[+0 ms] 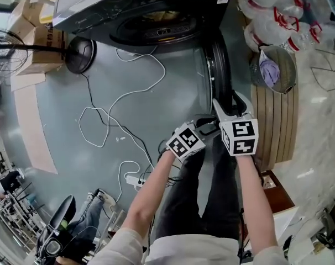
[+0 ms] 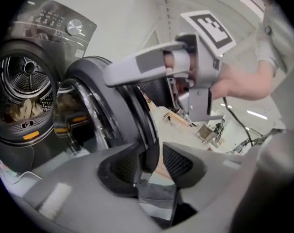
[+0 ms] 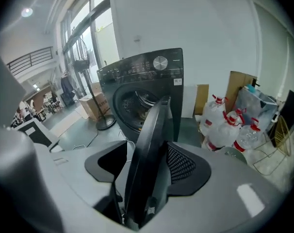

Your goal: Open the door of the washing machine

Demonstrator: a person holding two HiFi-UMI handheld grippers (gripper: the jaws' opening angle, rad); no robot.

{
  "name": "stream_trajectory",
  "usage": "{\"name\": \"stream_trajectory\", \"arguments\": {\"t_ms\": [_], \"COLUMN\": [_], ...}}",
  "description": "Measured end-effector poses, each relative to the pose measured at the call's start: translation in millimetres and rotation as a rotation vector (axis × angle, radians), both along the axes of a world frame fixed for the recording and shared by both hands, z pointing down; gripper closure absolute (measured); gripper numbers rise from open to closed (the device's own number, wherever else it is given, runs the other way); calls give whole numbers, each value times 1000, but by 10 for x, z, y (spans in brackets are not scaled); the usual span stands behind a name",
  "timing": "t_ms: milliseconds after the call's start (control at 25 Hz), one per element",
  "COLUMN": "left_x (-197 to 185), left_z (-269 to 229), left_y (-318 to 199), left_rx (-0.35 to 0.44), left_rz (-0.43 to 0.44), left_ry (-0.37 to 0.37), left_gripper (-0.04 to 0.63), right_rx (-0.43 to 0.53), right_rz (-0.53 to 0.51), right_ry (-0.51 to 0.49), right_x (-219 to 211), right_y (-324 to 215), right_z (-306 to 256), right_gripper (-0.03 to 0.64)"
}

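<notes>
While door (image 1: pixel 218 65) hangs open, right gripper (image 3: pixel 147 164) clamping — left gripper (image 2: pixel 149 161) astride

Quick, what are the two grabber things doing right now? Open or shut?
Left gripper: open, jaws around the rim of the door, one side not touching.
Right gripper: shut on the door.

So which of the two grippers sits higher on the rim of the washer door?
The right gripper. In the left gripper view it reaches over the rim of the door from above, while the left gripper straddles that rim lower down.
</notes>
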State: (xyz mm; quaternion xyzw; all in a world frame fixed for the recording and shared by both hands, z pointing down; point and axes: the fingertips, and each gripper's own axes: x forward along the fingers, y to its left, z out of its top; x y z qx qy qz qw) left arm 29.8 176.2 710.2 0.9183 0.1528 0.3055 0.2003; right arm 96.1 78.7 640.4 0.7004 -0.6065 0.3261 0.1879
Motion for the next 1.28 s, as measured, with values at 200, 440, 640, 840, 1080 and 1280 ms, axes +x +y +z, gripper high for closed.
{"name": "stream_trajectory", "arguments": {"t_ms": [200,440,640,840,1080,1280], "left_x": [166,626,1044,1330,1673,1921], "left_z": [79,-45,-107,-50,-62,-29], "left_y": [-550,-1327,-1512,-1537,-1554,-1699], "left_rx": [86,155,105,131,140,142], "left_rz": [-130,-302,-347,-361,-357,-383], "left_ry": [-14,-1,25,14,4,-16], "left_gripper": [532,538,537,537,537,537], "right_rx": [-27,3,4,-7,-36,-69], "right_rz": [-36,-129,-186,-215,-233,-321], "right_ry": [10,2,12,31,140,224], "right_x": [262,403,644,1088,1687,2184], "right_y": [100,197,274,371,458,400], "right_z": [76,0,-45,-57,-58,-43], "right_gripper": [370,402,411,420,422,416]}}
